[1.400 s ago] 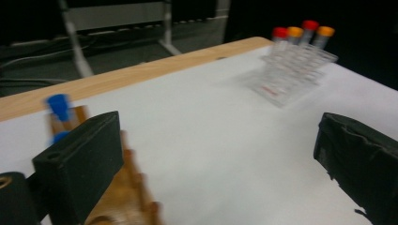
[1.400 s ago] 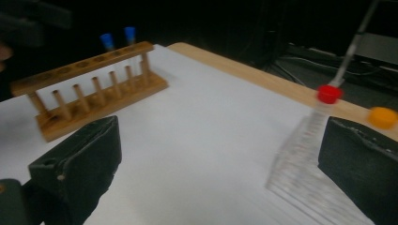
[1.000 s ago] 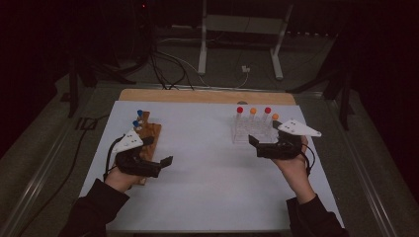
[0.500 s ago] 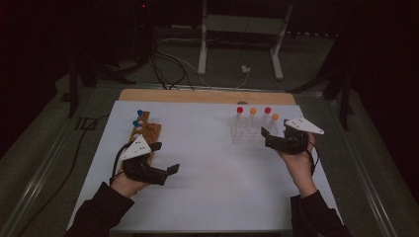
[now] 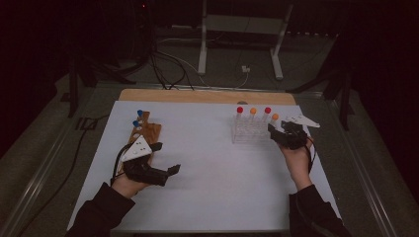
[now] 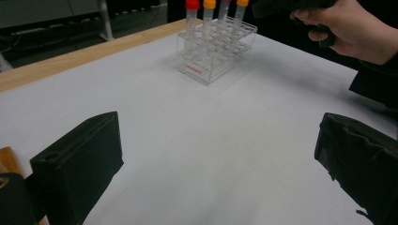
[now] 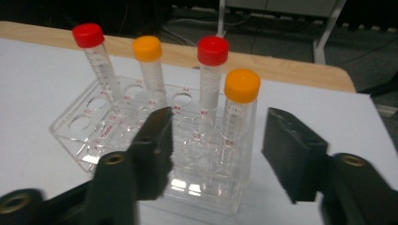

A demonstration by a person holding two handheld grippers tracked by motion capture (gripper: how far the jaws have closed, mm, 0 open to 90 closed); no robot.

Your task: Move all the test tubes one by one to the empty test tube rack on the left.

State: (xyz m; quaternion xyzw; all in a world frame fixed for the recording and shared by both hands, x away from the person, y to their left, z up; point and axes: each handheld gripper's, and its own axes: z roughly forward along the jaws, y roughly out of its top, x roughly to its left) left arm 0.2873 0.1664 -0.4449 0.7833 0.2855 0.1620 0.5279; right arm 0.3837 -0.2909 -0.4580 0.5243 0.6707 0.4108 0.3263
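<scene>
A clear tube rack point(image 5: 249, 132) stands at the right of the white mat and holds tubes with red and orange caps. My right gripper point(image 5: 274, 132) is at the rack's right end. In the right gripper view its jaws have just been closing and stand on either side of the nearest orange-capped tube point(image 7: 240, 105), pads apart from it, so the right gripper point(image 7: 225, 152) is open. Behind that tube rise a red-capped tube point(image 7: 212, 70), an orange one point(image 7: 149, 65) and another red one point(image 7: 94, 51). My left gripper point(image 5: 173, 170) rests wide open on the mat with nothing between its pads point(image 6: 80, 164).
A wooden rack point(image 5: 144, 132) with blue-capped tubes lies just behind my left hand. The white mat point(image 5: 207, 192) covers the table, with a wooden strip point(image 5: 197, 96) along its far edge. Beyond it are a metal stand point(image 5: 237, 29) and cables point(image 5: 163, 59) on the floor.
My right gripper has moved left and down to the rack's end, and its jaws have narrowed around the orange-capped tube. The left hand has hardly moved.
</scene>
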